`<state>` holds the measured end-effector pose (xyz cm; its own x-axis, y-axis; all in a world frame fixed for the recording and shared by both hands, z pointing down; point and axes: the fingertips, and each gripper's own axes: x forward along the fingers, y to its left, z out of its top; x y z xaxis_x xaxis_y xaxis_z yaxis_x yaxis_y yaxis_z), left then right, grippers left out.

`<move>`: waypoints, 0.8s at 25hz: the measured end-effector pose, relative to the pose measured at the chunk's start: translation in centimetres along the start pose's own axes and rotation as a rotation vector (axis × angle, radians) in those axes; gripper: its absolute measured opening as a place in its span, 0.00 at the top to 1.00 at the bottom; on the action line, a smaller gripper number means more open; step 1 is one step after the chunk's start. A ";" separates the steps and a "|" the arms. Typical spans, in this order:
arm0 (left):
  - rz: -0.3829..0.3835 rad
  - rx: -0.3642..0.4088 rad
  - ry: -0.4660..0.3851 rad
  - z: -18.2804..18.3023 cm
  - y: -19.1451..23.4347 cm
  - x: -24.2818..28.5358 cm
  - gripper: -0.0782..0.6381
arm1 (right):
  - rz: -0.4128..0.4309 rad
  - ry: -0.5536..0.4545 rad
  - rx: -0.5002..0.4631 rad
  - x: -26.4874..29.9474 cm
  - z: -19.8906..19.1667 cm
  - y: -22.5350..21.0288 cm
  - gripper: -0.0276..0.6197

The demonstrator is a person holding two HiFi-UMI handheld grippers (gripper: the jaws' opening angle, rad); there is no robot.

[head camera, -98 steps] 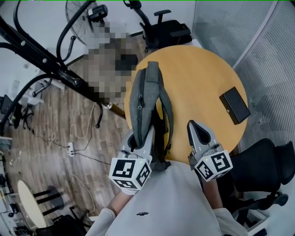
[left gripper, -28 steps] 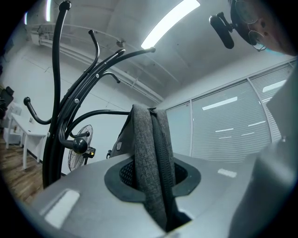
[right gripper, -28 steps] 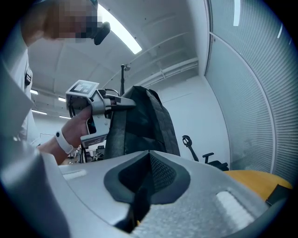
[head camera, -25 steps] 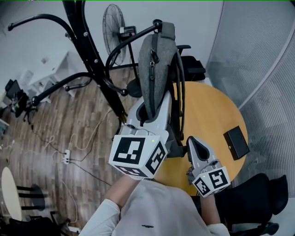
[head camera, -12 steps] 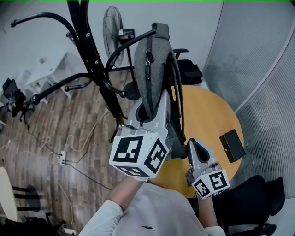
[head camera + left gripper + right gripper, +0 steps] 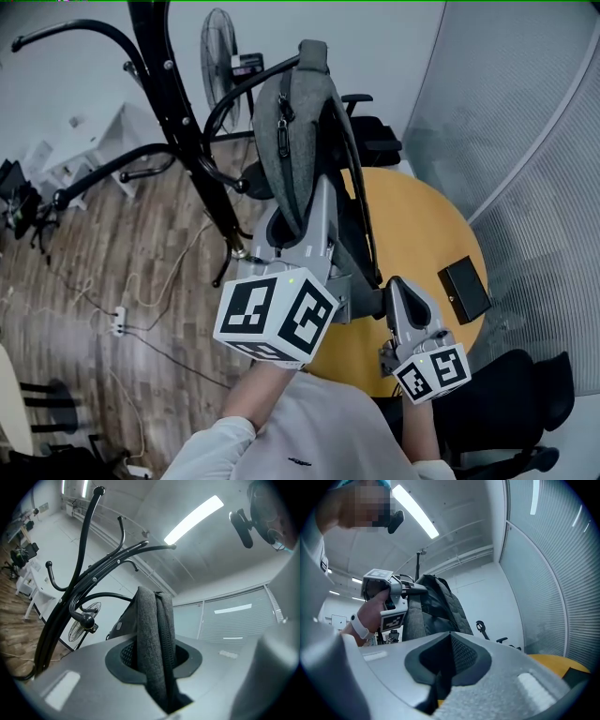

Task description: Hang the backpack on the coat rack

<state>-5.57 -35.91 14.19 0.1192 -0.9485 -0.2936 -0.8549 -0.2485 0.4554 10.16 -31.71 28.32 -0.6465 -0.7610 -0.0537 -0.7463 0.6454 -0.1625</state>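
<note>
Left tongs (image 6: 300, 217) clench the grey backpack (image 6: 298, 122), its top at a curved arm of the coat rack (image 6: 178, 103); right tongs (image 6: 405, 286), closed on nothing, hover above the worktop (image 6: 417, 225).

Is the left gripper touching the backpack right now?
Touching. The left gripper view shows the left gripper closed on the backpack: its grey fabric is pinched between the two jaws.

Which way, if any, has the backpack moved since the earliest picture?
Yes. The backpack has risen off the table up to the rack hook, held in the left gripper.
</note>
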 end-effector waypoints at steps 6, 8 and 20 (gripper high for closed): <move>0.012 -0.038 -0.016 0.5 0.0 -0.8 0.74 | -0.004 0.000 0.009 -0.4 0.0 -0.3 0.96; 0.017 -0.048 -0.020 0.7 0.1 -0.7 0.74 | -0.006 -0.002 0.009 -0.5 0.1 -0.2 0.96; 0.085 -0.006 -0.009 -0.2 2.7 -1.5 0.73 | 0.015 0.019 0.020 0.3 -0.5 0.9 0.96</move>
<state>-7.99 -35.19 16.00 0.0419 -0.9644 -0.2612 -0.8588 -0.1684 0.4838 9.20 -31.34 28.60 -0.6609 -0.7495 -0.0379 -0.7330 0.6555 -0.1819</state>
